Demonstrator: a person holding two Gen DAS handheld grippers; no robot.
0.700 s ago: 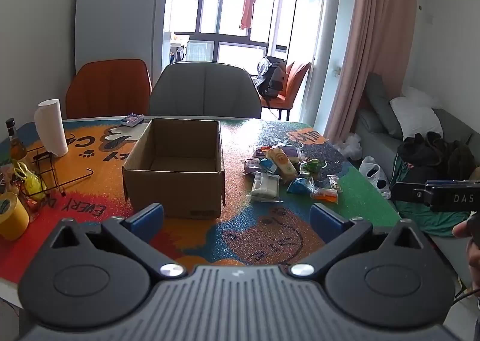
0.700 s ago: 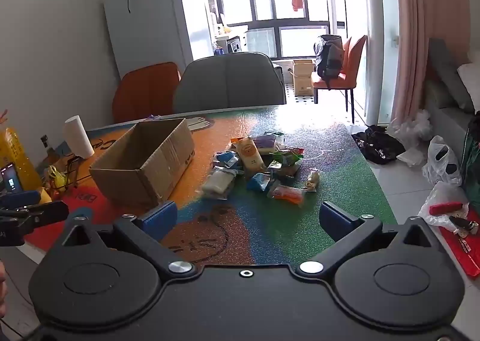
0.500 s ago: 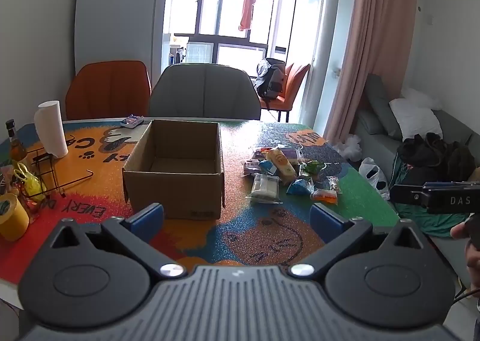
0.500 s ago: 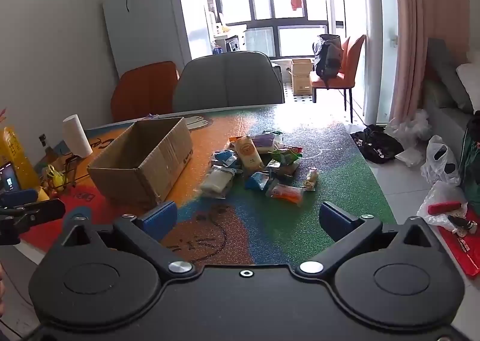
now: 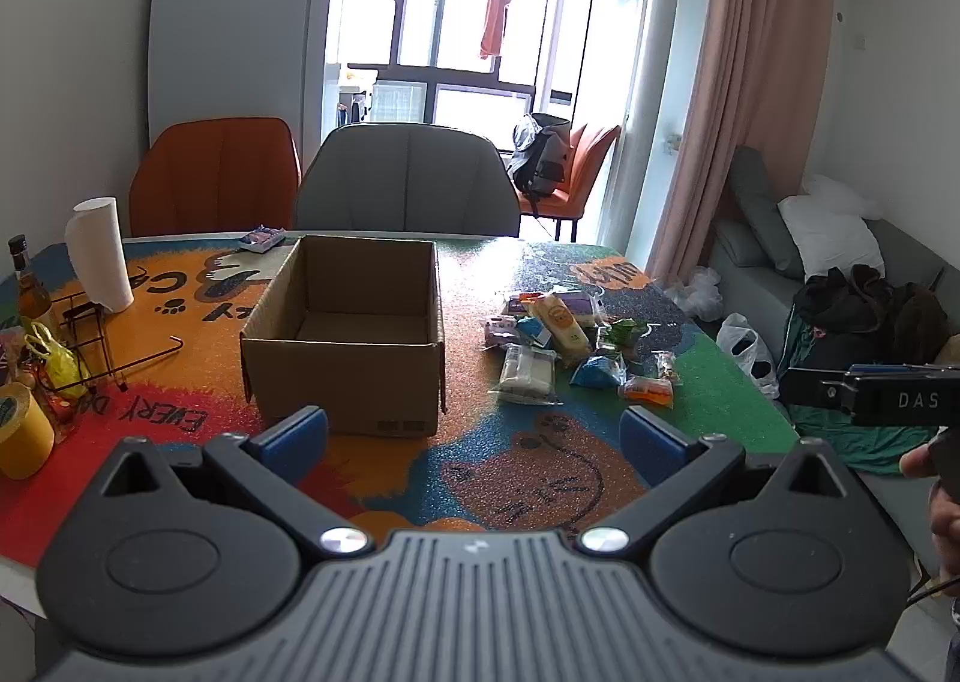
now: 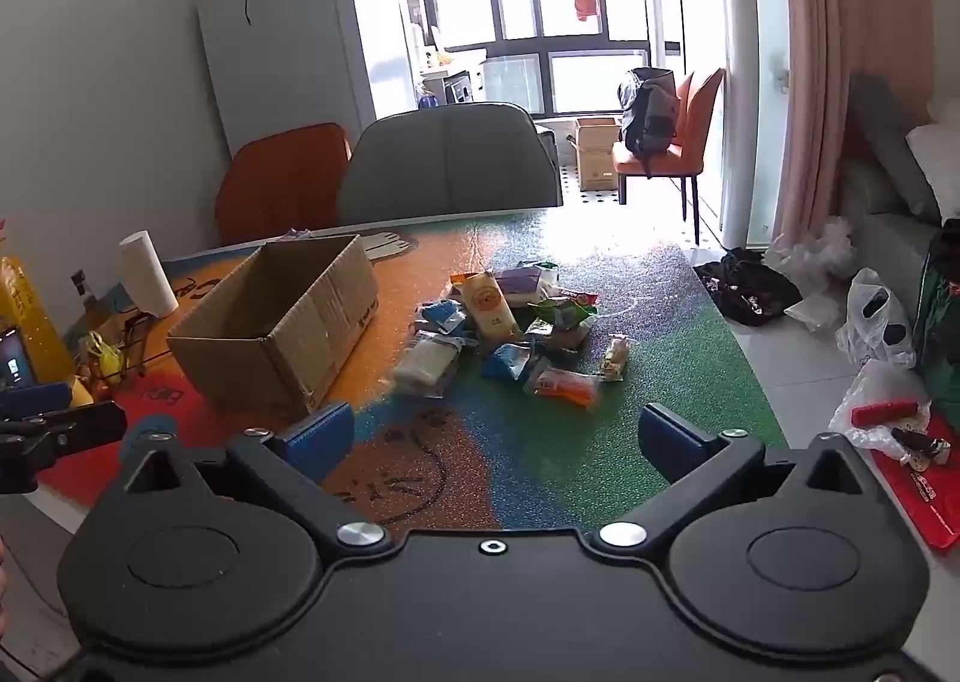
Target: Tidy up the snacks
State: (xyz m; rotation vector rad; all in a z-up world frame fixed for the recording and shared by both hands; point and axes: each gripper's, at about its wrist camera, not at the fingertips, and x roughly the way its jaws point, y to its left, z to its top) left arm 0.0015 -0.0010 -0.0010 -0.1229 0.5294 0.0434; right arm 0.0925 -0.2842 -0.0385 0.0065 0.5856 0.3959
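An open, empty cardboard box [image 5: 345, 331] stands on the colourful table [image 5: 522, 472]; it also shows in the right wrist view [image 6: 282, 325]. A pile of several snack packets [image 5: 570, 346] lies right of the box, also in the right wrist view [image 6: 510, 334]. My left gripper [image 5: 474, 436] is open and empty, over the table's near edge, short of the box. My right gripper [image 6: 498, 436] is open and empty, short of the pile. Each gripper shows at the other view's edge.
A paper towel roll [image 5: 99, 256], a bottle [image 5: 30, 292], a wire rack [image 5: 90, 346] and a yellow tape roll [image 5: 21, 430] stand at the table's left. A grey chair [image 5: 408, 184] and an orange chair [image 5: 216, 175] stand behind. Bags lie on the floor at right [image 6: 876, 322].
Both views have shifted only slightly; the grippers stay open and nothing on the table has moved.
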